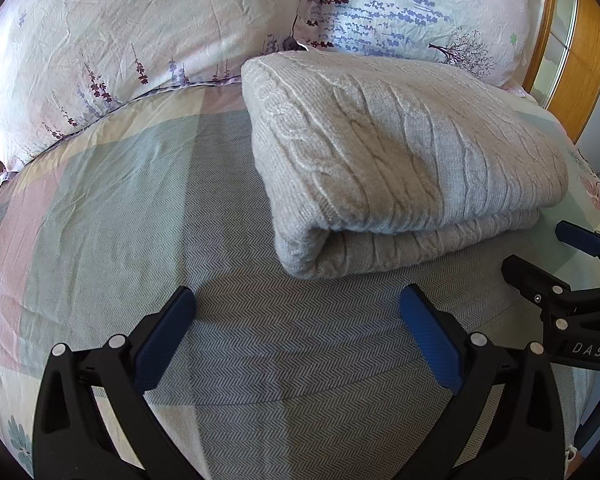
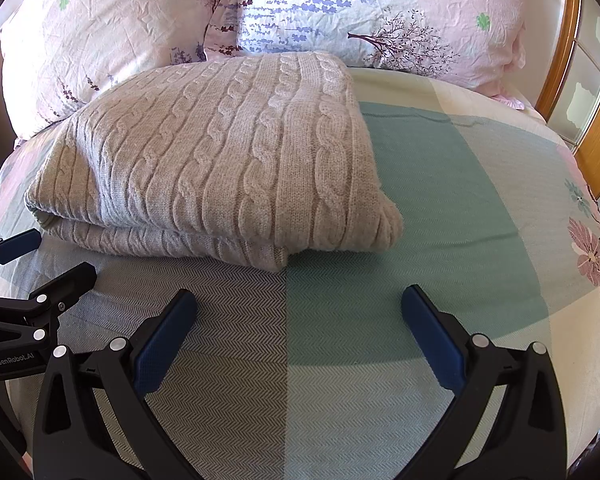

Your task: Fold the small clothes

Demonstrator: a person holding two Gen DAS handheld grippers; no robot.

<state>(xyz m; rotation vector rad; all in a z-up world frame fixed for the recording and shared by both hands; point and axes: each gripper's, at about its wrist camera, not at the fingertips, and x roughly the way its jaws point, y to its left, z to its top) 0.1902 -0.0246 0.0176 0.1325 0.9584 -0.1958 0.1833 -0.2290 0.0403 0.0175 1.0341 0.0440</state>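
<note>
A grey cable-knit sweater (image 1: 400, 152) lies folded into a thick rectangle on the bed, its folded edge facing me. It also shows in the right wrist view (image 2: 228, 152). My left gripper (image 1: 298, 300) is open and empty, just short of the sweater's near left corner. My right gripper (image 2: 299, 300) is open and empty, just in front of the sweater's near right corner. Each gripper shows in the other's view, the right (image 1: 540, 248) and the left (image 2: 48, 252), both open beside the sweater.
The bedspread (image 2: 440, 208) has grey, green, cream and pink panels. Two floral pillows (image 1: 120, 40) (image 2: 380, 12) lie behind the sweater. A wooden headboard frame (image 2: 596, 128) stands at the right edge.
</note>
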